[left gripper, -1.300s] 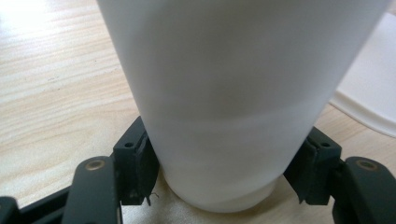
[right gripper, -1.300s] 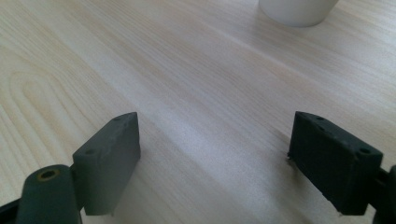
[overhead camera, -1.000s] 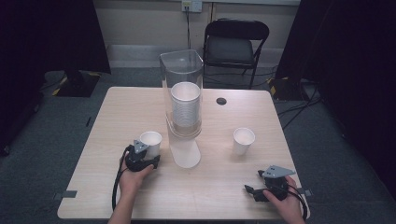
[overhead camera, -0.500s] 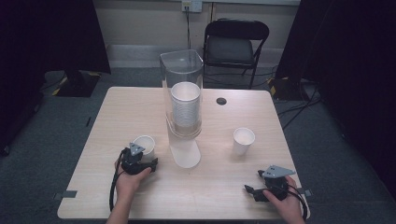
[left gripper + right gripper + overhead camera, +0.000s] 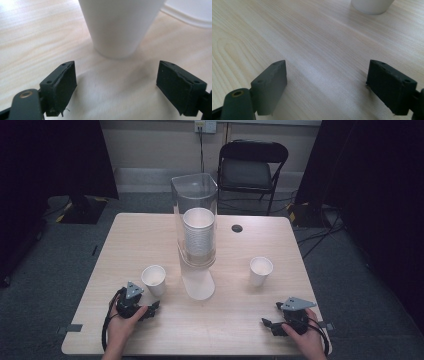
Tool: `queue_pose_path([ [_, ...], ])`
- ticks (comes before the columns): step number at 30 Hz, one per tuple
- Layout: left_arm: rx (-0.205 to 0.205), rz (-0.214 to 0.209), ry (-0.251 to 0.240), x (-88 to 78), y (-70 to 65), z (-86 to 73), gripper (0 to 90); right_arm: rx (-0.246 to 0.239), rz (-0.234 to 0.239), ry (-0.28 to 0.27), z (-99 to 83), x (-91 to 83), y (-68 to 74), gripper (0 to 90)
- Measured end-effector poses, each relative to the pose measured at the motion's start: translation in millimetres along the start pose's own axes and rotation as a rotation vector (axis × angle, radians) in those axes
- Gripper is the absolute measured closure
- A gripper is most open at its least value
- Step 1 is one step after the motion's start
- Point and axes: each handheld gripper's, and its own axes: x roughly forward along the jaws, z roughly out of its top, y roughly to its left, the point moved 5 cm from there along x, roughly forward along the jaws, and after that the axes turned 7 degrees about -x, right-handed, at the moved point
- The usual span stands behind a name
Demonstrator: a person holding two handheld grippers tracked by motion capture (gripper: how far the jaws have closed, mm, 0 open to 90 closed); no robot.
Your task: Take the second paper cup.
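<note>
I see table (image 5: 150, 235): light wood, smooth, matt | cup (image 5: 153, 279): white paper, smooth, matt | my left gripper (image 5: 150, 309): black pads (image 5: 63, 82), matt, rough at the edges | tall tube (image 5: 195, 195): clear plastic, shiny | chair (image 5: 252, 167): black metal

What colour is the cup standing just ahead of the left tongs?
Plain white, no print. The cup shows best in the left gripper view.

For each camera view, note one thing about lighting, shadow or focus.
High view: table well lit, surroundings nearly black. Left gripper view: paper cup soft and out of focus, a faint shadow beneath it. Right gripper view: wood grain crisp in the middle, the near jaws blurred.
</note>
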Motion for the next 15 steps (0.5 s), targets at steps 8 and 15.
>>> queue_pose_path([
  [8,0.035,-0.043,0.0,-17.3,9.6,-18.9,15.8,0.0,0.001,-0.001,0.0,0.1,0.1,15.6],
  [15,0.044,-0.057,0.003,-19.7,10.5,-21.7,14.9,0.0,0.001,-0.001,0.0,0.0,0.1,15.6],
])
